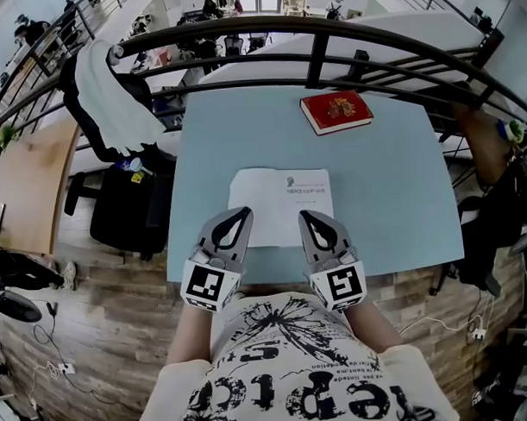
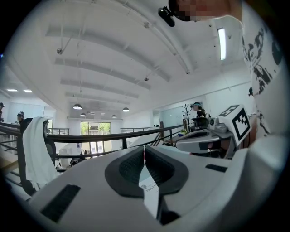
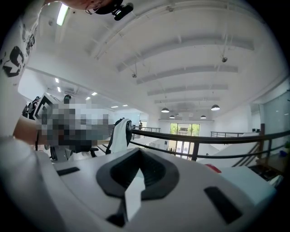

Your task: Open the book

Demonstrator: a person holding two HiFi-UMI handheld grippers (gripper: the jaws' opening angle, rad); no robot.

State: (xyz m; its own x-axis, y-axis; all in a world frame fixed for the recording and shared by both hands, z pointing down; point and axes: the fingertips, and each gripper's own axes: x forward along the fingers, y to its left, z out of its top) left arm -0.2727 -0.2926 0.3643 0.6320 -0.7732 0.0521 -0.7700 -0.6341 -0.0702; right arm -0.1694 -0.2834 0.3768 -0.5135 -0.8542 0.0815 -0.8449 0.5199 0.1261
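Jaws pressed together, left gripper (image 1: 244,212) hovers over the near left corner of a thin white paperback book (image 1: 280,192), which lies flat and crosswise on the smooth blue table (image 1: 393,201). Right gripper (image 1: 304,214), likewise closed and apparently empty, sits equally near its front edge. Glossy red hardback (image 1: 336,110) lies well beyond, right.

Two books, two tools, one worktop
One white book (image 1: 281,205) at the worktop's (image 1: 393,209) near edge and one red book (image 1: 336,110) at its far edge make two; the left tool (image 1: 243,213) and right tool (image 1: 305,215) make two; beside the left edge, one chair (image 1: 125,210) bears one white cloth (image 1: 113,103)
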